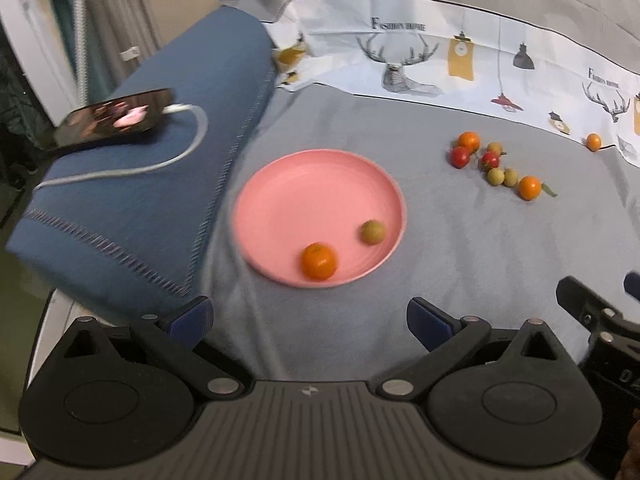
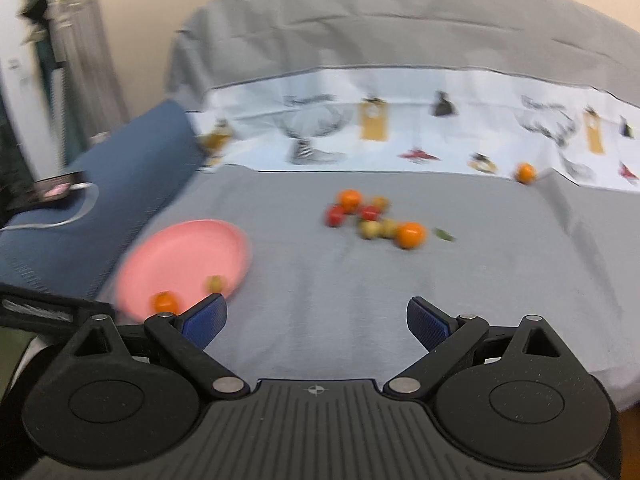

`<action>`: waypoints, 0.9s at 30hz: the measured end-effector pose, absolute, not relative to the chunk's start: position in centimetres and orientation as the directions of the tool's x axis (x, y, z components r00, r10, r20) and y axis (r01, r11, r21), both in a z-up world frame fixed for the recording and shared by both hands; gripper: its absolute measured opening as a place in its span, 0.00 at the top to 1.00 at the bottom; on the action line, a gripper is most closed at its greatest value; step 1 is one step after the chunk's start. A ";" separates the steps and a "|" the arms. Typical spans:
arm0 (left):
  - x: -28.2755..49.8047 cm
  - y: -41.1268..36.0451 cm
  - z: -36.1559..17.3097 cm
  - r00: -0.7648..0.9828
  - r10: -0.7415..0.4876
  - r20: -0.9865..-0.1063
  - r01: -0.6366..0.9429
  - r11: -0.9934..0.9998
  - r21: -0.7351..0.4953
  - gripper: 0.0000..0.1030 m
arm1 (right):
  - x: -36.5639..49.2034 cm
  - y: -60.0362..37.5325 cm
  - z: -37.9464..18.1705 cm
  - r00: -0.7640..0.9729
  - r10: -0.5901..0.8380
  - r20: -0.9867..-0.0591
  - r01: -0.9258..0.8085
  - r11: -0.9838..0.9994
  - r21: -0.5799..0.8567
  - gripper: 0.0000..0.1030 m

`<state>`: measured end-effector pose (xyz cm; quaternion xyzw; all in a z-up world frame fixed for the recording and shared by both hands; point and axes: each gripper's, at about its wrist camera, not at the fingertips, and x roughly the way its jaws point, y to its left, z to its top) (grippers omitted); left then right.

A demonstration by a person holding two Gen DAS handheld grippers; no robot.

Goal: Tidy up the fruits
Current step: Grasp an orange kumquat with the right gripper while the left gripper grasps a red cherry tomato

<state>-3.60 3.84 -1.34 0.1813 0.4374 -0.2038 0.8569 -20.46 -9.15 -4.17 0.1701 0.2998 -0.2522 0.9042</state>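
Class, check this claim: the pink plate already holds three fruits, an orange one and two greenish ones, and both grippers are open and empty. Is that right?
Not quite. The left wrist view shows the pink plate holding two fruits: one orange fruit and one greenish fruit. The rest stands: the left gripper and right gripper are open and empty.

Round pink plastic plate [image 1: 316,184] sits on the grey bedsheet [image 1: 440,264], just right of the folded blue stitched blanket [image 1: 168,184]. In the plate, near its front-right rim: small orange citrus fruit [image 1: 318,261] left, round greenish-brown fruit [image 1: 373,232] right and slightly behind, apart. Black phone [image 1: 114,117] with white cable [image 1: 168,160] lies on the blanket. Cluster of small orange, red and greenish fruits [image 1: 498,165] lies on the sheet right of the plate, well apart. Lone small orange fruit [image 1: 593,141] sits farther right, at the edge of the white printed cloth band [image 1: 440,64] behind.
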 end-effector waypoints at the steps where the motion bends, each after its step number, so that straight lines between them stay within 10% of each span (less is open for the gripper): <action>1: -3.0 2.6 -1.5 0.522 -0.199 -0.829 0.516 0.848 0.121 0.00 | -20.4 -10.0 -4.7 0.680 -0.373 -0.632 0.581 0.800 0.153 0.06; 27: 14.5 -25.3 -16.5 0.329 -0.188 -0.925 0.664 0.743 0.085 0.00 | -7.6 -27.2 -19.8 0.582 -0.486 -0.651 0.644 0.765 0.005 0.01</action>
